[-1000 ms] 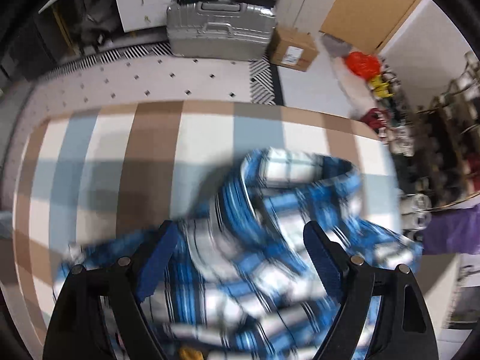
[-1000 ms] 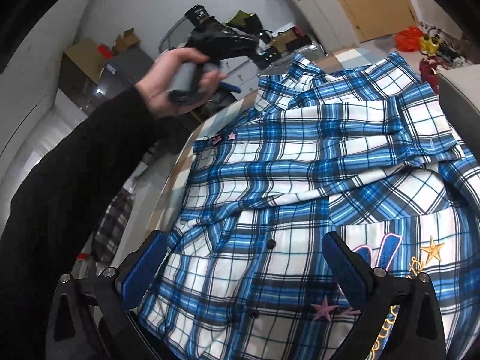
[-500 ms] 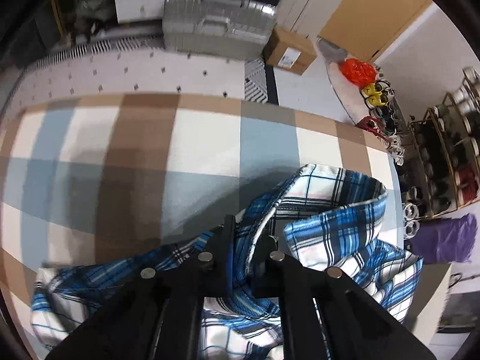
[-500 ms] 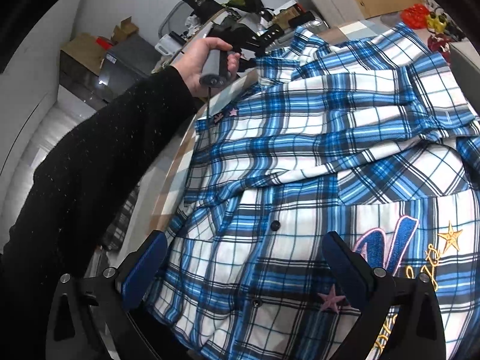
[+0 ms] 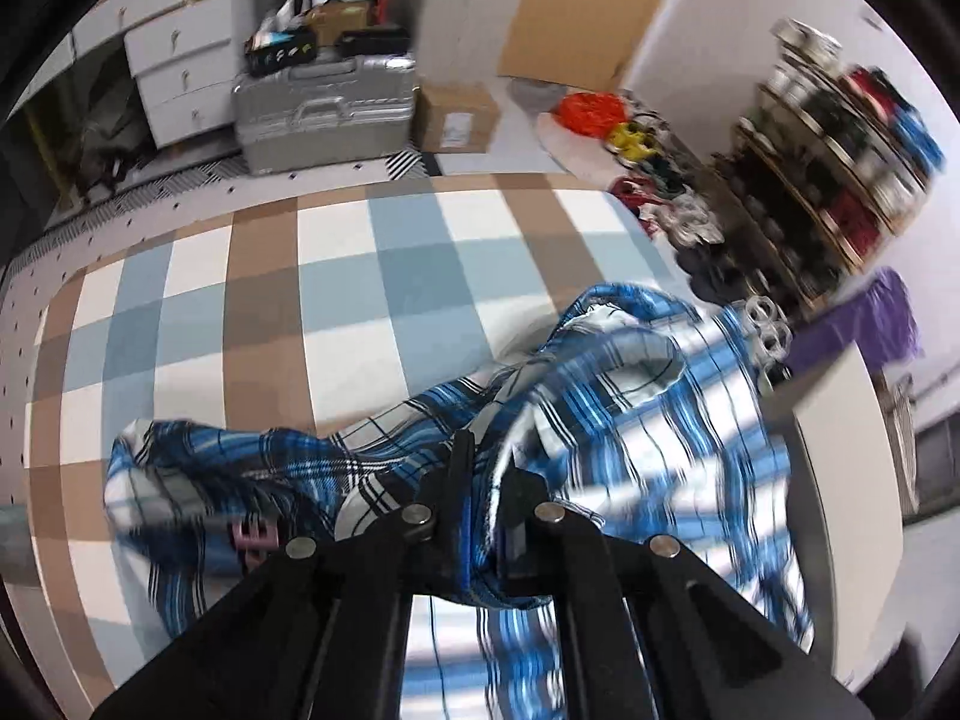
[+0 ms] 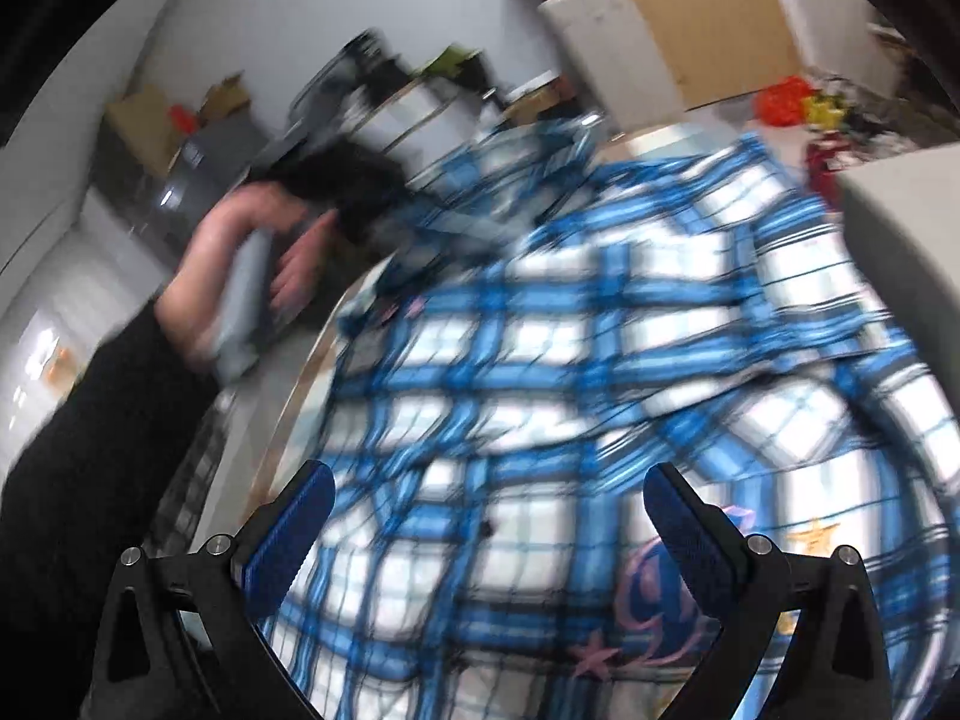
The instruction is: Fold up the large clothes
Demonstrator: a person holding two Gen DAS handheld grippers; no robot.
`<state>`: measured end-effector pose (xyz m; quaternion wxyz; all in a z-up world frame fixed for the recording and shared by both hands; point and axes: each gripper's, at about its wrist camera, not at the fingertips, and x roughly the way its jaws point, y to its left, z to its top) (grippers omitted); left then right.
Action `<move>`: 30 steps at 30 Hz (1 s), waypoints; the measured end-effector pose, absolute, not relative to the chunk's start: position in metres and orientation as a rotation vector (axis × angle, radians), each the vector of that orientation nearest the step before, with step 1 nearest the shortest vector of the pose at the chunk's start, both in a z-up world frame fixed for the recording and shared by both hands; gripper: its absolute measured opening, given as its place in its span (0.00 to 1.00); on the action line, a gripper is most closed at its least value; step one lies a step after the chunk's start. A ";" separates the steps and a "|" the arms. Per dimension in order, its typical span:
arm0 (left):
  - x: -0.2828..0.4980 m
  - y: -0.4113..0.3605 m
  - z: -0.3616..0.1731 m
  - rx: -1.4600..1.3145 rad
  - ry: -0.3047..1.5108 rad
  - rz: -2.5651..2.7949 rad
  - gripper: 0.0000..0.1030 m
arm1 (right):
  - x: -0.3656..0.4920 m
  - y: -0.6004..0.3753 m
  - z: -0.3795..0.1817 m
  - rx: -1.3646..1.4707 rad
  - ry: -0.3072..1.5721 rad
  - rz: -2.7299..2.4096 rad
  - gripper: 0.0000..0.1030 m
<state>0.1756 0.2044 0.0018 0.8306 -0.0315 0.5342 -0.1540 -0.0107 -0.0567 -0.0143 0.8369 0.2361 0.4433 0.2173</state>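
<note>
A large blue and white plaid shirt (image 5: 630, 396) lies bunched on a table with a brown, blue and white checked cloth (image 5: 336, 300). My left gripper (image 5: 486, 480) is shut on a fold of the shirt near its collar and holds it lifted. In the right wrist view the shirt (image 6: 600, 372) spreads out below, blurred, with star patches and pink lettering. My right gripper (image 6: 486, 516) is open and empty just above the shirt's front. The left hand and its gripper (image 6: 354, 198) show at the far edge of the shirt.
A silver suitcase (image 5: 324, 108), white drawers (image 5: 186, 72) and a cardboard box (image 5: 459, 117) stand on the floor beyond the table. A shoe rack (image 5: 828, 180) is at the right. A white block (image 5: 840, 480) lies by the shirt's right side.
My left gripper closed on the shirt near the collar and now lifts and pulls it. The right gripper stayed open and shifted closer over the shirt's front.
</note>
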 end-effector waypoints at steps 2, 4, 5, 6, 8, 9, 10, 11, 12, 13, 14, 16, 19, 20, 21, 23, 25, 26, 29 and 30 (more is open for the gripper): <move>0.167 0.202 0.003 -0.060 1.127 -0.346 0.00 | -0.008 -0.065 -0.013 0.507 0.919 0.410 1.00; 0.161 0.206 0.000 -0.072 1.127 -0.344 0.00 | -0.004 -0.071 -0.012 0.517 0.909 0.372 1.00; 0.159 0.208 -0.002 -0.081 1.129 -0.343 0.00 | -0.002 -0.072 -0.012 0.514 0.913 0.357 1.00; 0.160 0.207 -0.005 -0.084 1.128 -0.340 0.00 | 0.001 -0.073 -0.008 0.507 0.907 0.326 1.00; 0.158 0.209 -0.005 -0.087 1.138 -0.333 0.00 | 0.012 -0.075 -0.001 0.494 0.892 0.315 1.00; 0.158 0.209 -0.005 -0.090 1.133 -0.329 0.00 | 0.021 -0.074 0.002 0.476 0.888 0.323 1.00; 0.161 0.211 -0.005 -0.095 1.135 -0.331 0.00 | 0.035 -0.071 0.003 0.440 0.902 0.328 1.00; 0.160 0.211 -0.004 -0.100 1.134 -0.329 0.00 | 0.054 -0.066 0.002 0.383 0.936 0.326 1.00; 0.160 0.212 -0.002 -0.105 1.131 -0.328 0.00 | 0.072 -0.059 -0.001 0.328 0.974 0.336 1.00; 0.161 0.211 -0.002 -0.109 1.131 -0.331 0.00 | 0.091 -0.053 -0.005 0.276 1.007 0.332 1.00; 0.161 0.210 -0.001 -0.114 1.130 -0.338 0.00 | 0.107 -0.048 -0.010 0.238 1.037 0.334 1.00; 0.161 0.209 -0.003 -0.107 1.124 -0.340 0.00 | 0.134 -0.038 -0.021 0.195 1.083 0.370 1.00; 0.163 0.209 -0.007 -0.111 1.120 -0.355 0.00 | 0.169 -0.022 -0.026 0.097 1.078 0.382 0.98; 0.162 0.210 -0.009 -0.114 1.120 -0.359 0.00 | 0.181 -0.016 -0.028 0.076 1.070 0.378 0.98; 0.163 0.211 -0.010 -0.119 1.120 -0.365 0.00 | 0.192 -0.012 -0.030 0.076 1.075 0.388 0.98; 0.163 0.214 -0.011 -0.133 1.121 -0.368 0.00 | 0.212 -0.003 -0.042 0.068 1.130 0.391 0.98; 0.163 0.216 -0.013 -0.144 1.123 -0.374 0.00 | 0.227 0.007 -0.057 0.049 1.198 0.416 0.92; 0.162 0.216 -0.014 -0.145 1.118 -0.376 0.00 | 0.232 0.012 -0.062 0.022 1.213 0.416 0.87; 0.159 0.216 -0.014 -0.125 1.112 -0.371 0.00 | 0.238 0.014 -0.064 0.010 1.199 0.391 0.61; 0.158 0.216 -0.013 -0.119 1.109 -0.372 0.00 | 0.238 0.013 -0.061 0.015 1.189 0.381 0.38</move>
